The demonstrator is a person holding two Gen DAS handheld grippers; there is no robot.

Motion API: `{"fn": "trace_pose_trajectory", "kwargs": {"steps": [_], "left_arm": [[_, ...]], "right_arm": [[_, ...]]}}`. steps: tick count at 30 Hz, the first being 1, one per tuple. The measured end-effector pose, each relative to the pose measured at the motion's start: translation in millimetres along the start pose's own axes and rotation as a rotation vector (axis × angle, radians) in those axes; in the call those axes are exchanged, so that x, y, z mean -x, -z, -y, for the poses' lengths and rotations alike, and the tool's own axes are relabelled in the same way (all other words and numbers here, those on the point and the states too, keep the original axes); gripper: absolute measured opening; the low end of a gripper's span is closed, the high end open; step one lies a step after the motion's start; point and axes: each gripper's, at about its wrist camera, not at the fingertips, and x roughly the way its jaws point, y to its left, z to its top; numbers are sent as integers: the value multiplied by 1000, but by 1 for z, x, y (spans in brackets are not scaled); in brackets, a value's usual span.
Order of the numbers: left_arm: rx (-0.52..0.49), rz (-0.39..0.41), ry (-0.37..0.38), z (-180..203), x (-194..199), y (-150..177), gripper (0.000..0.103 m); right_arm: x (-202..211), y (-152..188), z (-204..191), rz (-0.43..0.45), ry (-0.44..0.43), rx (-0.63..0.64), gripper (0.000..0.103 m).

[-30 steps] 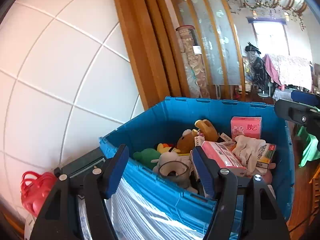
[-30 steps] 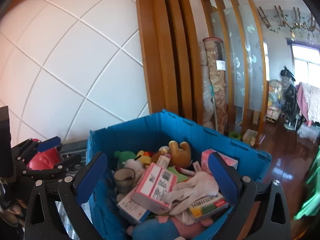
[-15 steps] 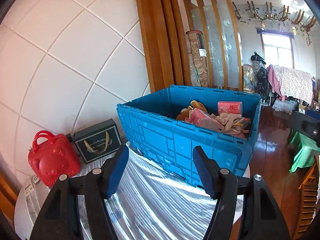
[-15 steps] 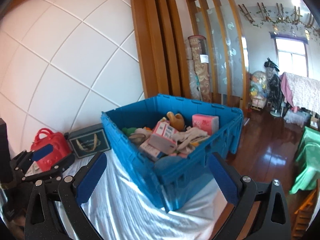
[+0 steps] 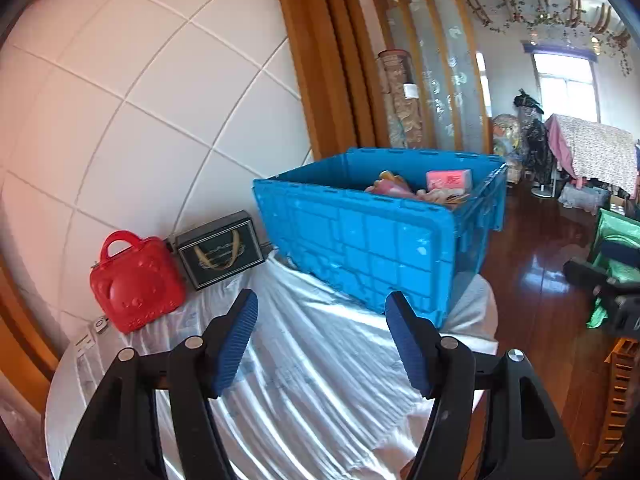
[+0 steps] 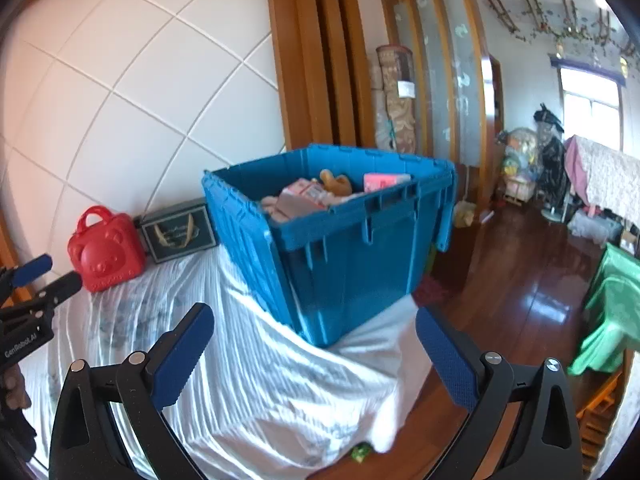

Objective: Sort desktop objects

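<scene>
I hold the left gripper (image 5: 320,336) and right gripper (image 6: 314,356) spread apart, empty. Ahead of both, the blue plastic crate (image 5: 376,248) sits heaped with toys and boxes, so the cloth-covered tabletop (image 5: 320,380) looks sorted.

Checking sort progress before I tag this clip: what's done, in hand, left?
Done: the blue crate already holds toys and boxes, such as a pink box. In hand: nothing; left gripper and right gripper are both open and empty. Left: only the red bear case and dark gift box stand on the white cloth outside the crate.
</scene>
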Motion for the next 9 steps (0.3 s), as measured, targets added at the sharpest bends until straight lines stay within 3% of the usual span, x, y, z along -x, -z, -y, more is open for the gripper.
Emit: {"fn": "trace_pose_trajectory", "kwargs": {"steps": [3,6,9], "left_arm": [[27,24,41,25,7,-7,66],[92,-3,106,32,4,-13,66],[109,37,70,32,4,-19,65]], "right_arm": [[11,9,5,14,-15,39,103],[11,4,5,-7,-8,77,103],[10,-6,3,3,-5,90,103]]}}
